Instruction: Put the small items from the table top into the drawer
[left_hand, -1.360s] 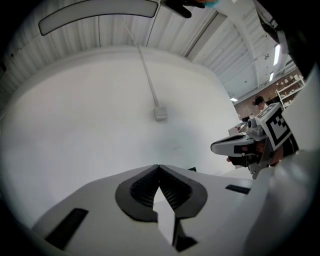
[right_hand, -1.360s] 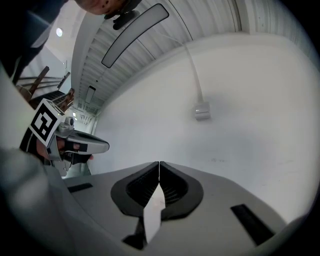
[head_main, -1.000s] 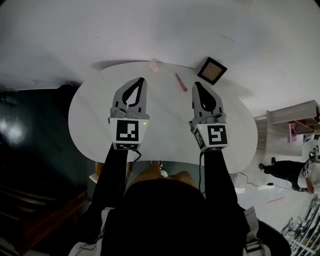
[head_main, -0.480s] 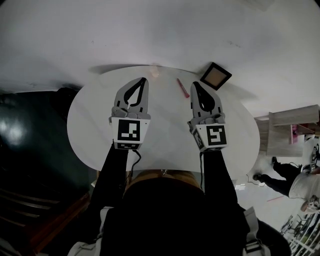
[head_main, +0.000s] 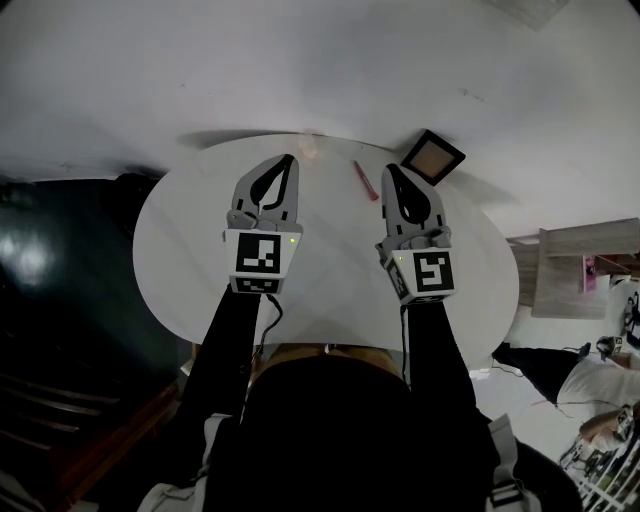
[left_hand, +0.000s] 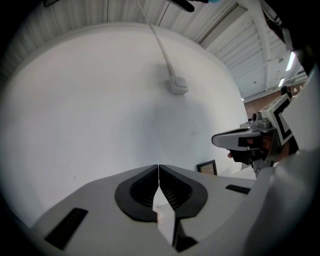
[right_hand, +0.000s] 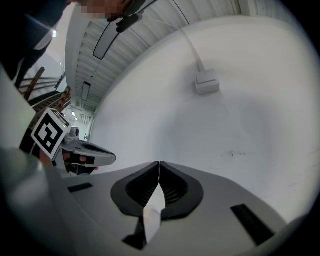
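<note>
A pink pen (head_main: 364, 180) lies near the far edge of the white round table (head_main: 200, 260). A small pale item (head_main: 308, 146) sits left of the pen at the far rim. My left gripper (head_main: 290, 159) hovers over the table, shut and empty, with its tips just short of the pale item. My right gripper (head_main: 388, 169) is shut and empty too, with its tips just right of the pen. In the left gripper view the shut jaws of the left gripper (left_hand: 158, 167) face the white wall. The right gripper view shows the same for the right gripper (right_hand: 159, 164). No drawer is in view.
A dark-framed brown square (head_main: 432, 156) stands at the table's far right edge by the wall. A white box on a cable (left_hand: 176, 86) hangs on the wall ahead. Wooden furniture (head_main: 580, 270) and a person (head_main: 590, 375) are at the right. Dark floor lies to the left.
Both grippers have eased forward over the table toward the pen and the pale item, still shut. The person at the right has moved closer along the floor.
</note>
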